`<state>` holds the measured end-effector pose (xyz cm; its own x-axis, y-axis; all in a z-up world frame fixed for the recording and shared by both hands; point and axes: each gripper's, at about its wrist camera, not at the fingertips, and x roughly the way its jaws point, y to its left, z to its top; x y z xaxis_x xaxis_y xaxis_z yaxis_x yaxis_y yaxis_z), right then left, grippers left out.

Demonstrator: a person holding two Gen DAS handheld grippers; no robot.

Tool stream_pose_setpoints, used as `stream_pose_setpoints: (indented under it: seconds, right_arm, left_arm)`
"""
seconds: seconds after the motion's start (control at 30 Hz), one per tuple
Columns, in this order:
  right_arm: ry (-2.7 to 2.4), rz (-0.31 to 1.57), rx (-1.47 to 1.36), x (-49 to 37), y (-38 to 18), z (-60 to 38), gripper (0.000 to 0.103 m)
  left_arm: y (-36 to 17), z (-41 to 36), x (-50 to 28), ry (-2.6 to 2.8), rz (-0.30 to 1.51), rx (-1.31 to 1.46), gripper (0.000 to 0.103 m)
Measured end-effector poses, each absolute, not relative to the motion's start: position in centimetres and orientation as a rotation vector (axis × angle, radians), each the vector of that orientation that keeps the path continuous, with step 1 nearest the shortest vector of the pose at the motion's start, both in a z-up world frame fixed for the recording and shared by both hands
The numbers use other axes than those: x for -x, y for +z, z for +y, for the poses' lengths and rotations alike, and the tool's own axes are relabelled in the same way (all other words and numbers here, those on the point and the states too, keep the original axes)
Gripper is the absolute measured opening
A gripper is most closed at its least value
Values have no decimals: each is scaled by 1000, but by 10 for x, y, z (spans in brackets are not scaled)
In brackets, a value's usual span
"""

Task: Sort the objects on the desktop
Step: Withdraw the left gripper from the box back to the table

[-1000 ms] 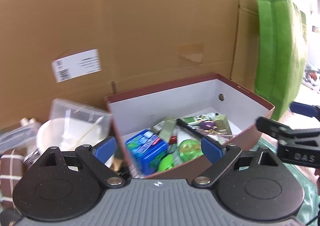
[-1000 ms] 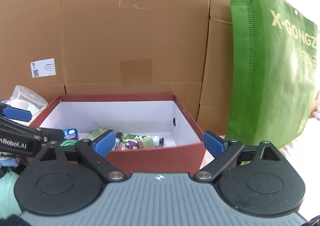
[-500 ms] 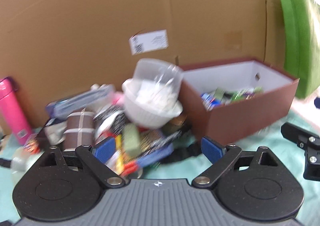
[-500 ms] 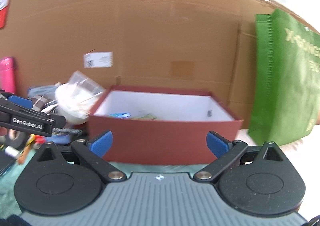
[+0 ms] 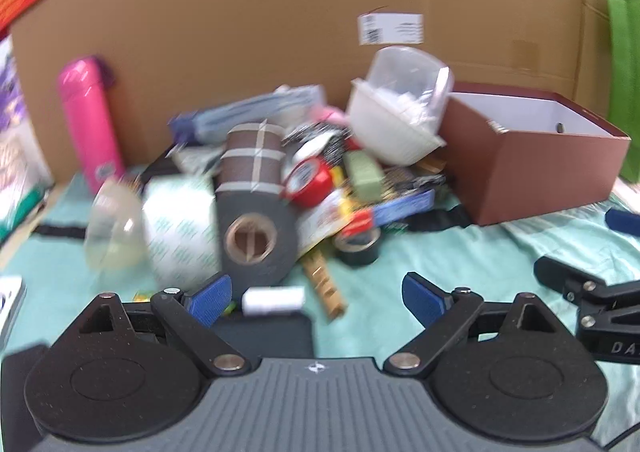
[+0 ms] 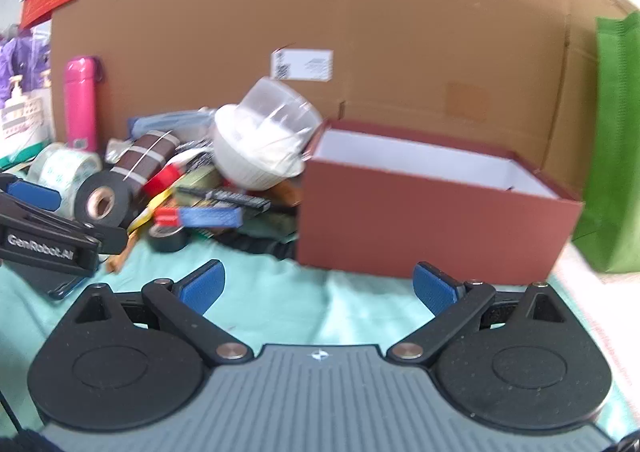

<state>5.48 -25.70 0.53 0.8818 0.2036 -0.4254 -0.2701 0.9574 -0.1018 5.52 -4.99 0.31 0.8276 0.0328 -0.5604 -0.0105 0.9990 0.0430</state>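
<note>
A heap of desk objects lies on the teal cloth: a big black tape roll [image 5: 256, 240], a white printed tape roll [image 5: 180, 228], a red tape roll [image 5: 308, 182], a small black tape roll [image 5: 358, 246], a white bowl with a clear lid [image 5: 394, 128] and a small white cylinder [image 5: 272, 300]. The maroon box [image 5: 532, 180] stands to the right of the heap; it also shows in the right wrist view [image 6: 432, 220]. My left gripper [image 5: 316, 298] is open and empty, low before the heap. My right gripper [image 6: 318, 288] is open and empty in front of the box.
A cardboard wall [image 5: 280, 12] closes the back. A pink bottle [image 5: 90, 116] stands at the left. A green bag [image 6: 616, 144] stands right of the box. A dark flat object [image 5: 264, 336] lies just under the left fingers. A clear dome lid [image 5: 114, 228] leans beside the white tape.
Both grippers have pulled back from over the box and dropped lower. The left view has swung left from the box's inside to the heap. Both stay open.
</note>
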Motion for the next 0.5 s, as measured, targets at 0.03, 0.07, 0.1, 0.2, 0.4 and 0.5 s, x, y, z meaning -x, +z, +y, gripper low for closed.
stream_pose_setpoints:
  seconds: [0.03, 0.07, 0.1, 0.2, 0.4, 0.5]
  right_arm:
    - [264, 434, 168, -54, 2, -252, 98]
    - [283, 441, 177, -54, -1, -246, 98]
    - [300, 449, 188, -54, -3, -240, 98]
    - [351, 469, 205, -54, -9, -222, 98]
    - [474, 491, 203, -53, -14, -186, 98]
    - [530, 499, 202, -54, -16, -168, 96]
  left_arm:
    - [1, -42, -52, 34, 604, -22, 95]
    - [-1, -33, -50, 47, 610, -7, 95]
    - [-3, -25, -47, 62, 615, 5, 95]
    - [-7, -3, -39, 103, 617, 19, 94]
    - [-15, 35, -33, 171, 637, 9, 92]
    - [-21, 48, -35, 182, 661, 5, 91]
